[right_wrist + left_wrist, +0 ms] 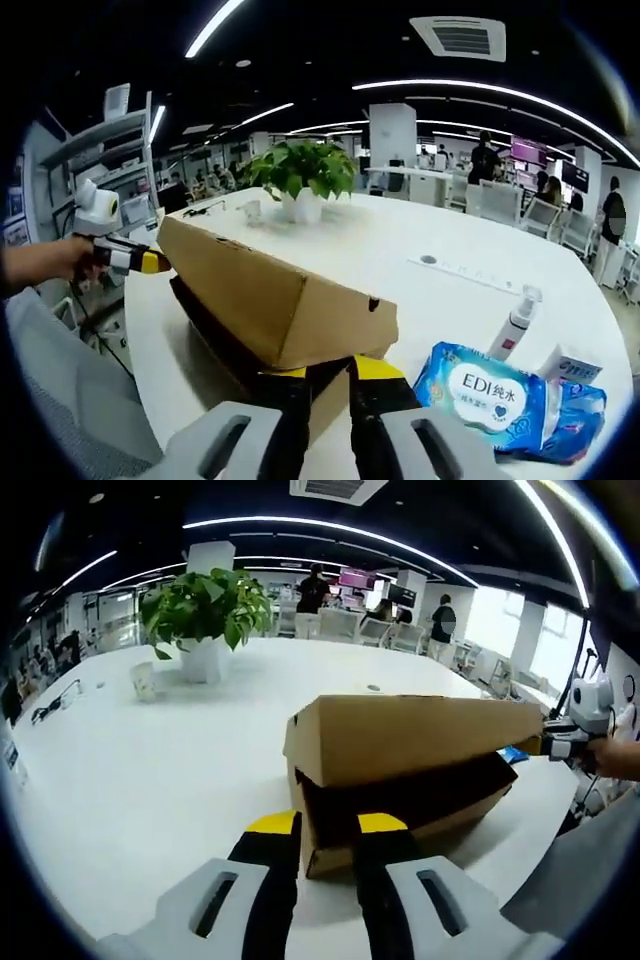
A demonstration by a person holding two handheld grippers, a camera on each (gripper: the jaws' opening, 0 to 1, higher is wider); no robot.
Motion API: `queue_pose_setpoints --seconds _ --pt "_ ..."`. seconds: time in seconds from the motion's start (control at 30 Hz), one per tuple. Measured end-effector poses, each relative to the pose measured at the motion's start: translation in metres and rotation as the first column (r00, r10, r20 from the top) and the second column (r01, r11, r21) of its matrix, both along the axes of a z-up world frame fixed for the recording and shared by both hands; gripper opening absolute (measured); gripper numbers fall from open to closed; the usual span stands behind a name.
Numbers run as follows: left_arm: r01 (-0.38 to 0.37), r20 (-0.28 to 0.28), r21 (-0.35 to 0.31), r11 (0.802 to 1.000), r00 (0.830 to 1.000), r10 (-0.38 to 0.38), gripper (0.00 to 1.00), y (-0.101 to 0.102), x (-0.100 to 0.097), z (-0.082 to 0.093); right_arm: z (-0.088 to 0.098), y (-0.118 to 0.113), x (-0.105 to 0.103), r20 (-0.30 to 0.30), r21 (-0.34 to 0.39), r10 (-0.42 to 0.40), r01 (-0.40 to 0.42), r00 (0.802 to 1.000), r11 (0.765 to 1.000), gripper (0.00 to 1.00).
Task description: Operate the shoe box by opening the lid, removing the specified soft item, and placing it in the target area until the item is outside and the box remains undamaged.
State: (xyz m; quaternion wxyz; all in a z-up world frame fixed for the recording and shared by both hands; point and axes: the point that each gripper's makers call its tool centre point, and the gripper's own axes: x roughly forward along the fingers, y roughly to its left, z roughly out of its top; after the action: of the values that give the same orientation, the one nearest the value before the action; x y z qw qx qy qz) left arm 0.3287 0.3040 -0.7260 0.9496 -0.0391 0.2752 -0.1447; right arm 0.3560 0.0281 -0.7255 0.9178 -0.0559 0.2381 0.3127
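The shoe box (pixel 400 780) is plain brown cardboard and lies on the white table (pixel 150 770), long and low, with a dark inside. Its lid (pixel 420 735) is lifted on 1 long side, so a wide dark gap shows between the lid and the lower part. What is inside the box I cannot tell.

In the left gripper view, the left gripper (pixel 327 830) stands at the near end of the box, its 2 yellow-tipped jaws close together with a narrow gap, the tips at the front wall under the lid edge. Whether they clench the cardboard I cannot tell. At the far end, the right gripper (pixel 560 742) touches the lid corner.

In the right gripper view, the right gripper (pixel 328 372) has its jaws nearly together at the box corner (pixel 330 330) under the lid; the grip is hidden. The left gripper (pixel 135 258) is at the other end.

Beside the box lie a blue tissue pack (pixel 490 395) and a spray bottle (pixel 513 325). A potted plant (pixel 207 615) stands farther away.
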Motion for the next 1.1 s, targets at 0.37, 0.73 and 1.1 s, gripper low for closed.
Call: queue_pose_setpoints --seconds 0.37,0.73,1.1 --pt "0.060 0.030 0.021 0.998 0.998 -0.061 0.24 -0.007 -0.007 0.002 -0.011 0.001 -0.016 -0.013 -0.012 0.061 -0.061 0.998 0.998 0.14" --pt "0.097 0.014 0.081 0.992 0.995 -0.099 0.27 -0.009 -0.013 -0.005 -0.017 0.007 -0.030 0.006 -0.072 0.156 -0.155 0.988 0.985 0.20" --pt "0.114 -0.009 0.088 0.990 0.993 -0.114 0.30 -0.011 -0.018 -0.013 -0.030 0.008 -0.039 -0.022 -0.096 0.187 -0.188 0.982 0.977 0.22"
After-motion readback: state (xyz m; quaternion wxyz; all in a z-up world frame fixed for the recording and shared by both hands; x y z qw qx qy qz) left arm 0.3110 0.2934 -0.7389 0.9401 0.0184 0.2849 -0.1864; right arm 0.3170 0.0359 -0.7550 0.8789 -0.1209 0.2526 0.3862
